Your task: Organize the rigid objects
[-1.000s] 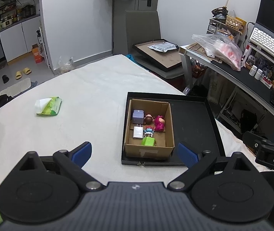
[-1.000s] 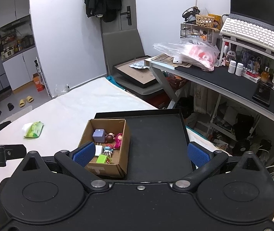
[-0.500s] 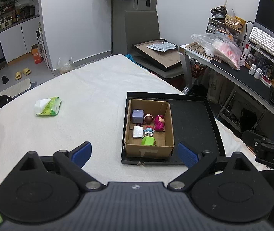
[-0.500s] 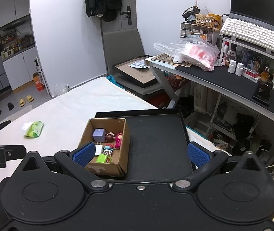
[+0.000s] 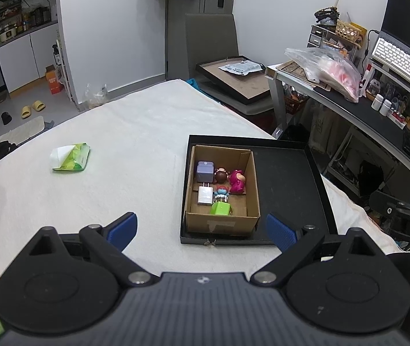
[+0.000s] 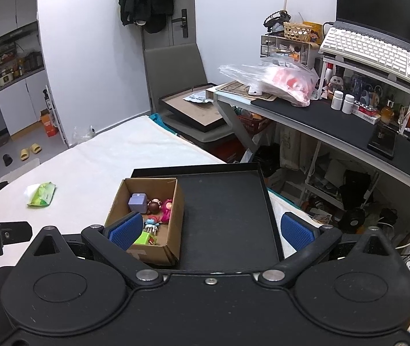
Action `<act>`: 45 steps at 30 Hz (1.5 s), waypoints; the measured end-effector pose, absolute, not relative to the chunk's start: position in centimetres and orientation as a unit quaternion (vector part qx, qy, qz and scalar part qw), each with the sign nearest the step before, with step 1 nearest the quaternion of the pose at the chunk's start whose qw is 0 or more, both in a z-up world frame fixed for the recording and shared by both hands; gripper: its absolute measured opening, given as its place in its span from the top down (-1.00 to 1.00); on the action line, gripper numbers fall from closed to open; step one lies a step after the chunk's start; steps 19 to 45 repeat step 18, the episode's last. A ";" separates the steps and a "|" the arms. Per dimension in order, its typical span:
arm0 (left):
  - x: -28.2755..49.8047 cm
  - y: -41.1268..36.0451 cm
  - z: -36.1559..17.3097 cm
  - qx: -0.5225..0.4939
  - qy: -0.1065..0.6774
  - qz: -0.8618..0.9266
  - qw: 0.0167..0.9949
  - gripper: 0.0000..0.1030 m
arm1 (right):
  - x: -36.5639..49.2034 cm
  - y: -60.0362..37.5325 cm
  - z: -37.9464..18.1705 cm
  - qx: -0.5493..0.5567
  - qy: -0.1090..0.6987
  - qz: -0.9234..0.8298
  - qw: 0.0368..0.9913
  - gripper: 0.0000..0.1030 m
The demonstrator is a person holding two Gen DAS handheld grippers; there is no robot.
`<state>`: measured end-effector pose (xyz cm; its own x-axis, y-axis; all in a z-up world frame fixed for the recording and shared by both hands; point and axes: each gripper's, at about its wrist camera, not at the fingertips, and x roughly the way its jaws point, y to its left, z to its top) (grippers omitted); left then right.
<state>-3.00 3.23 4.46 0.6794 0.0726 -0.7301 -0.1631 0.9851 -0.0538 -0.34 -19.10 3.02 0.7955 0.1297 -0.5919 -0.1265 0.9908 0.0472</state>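
Almost nothing had changed over the last second: both wrist views kept nearly the same framing, and the small things in the cardboard box sat exactly where they had a second earlier.

The left gripper hovered short of the box with its fingers spread wide and nothing between them. The right gripper hung back the same way, fingers wide apart and empty, its left finger overlapping the box's near corner in that view.

The box stood in the left half of the black tray on the white bed surface. Inside it, a lilac cube charger sat at 11 o'clock, a brown-headed figurine at 12 and a pink bear figurine at 1. A white charger lay at 9, a blue-headed figurine in the centre and a green charger at 6. The tray's right half was bare. A green wipes pack lay well apart, at 9 o'clock from the tray.

That stillness fitted either a pause with the items gathered for sorting out onto the tray, or a finish with everything collected in the box; the views could not settle which.
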 end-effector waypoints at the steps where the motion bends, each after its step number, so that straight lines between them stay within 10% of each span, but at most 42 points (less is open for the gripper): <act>1: -3.0 3.3 4.4 -0.058 0.395 0.064 0.914 -0.85 | -0.3 -19.0 3.0 0.003 0.313 0.069 0.947 -1.00; 45: -2.0 2.6 2.1 -0.056 0.405 0.040 0.912 -0.85 | 0.7 -19.1 1.7 0.001 0.332 0.061 0.941 -1.00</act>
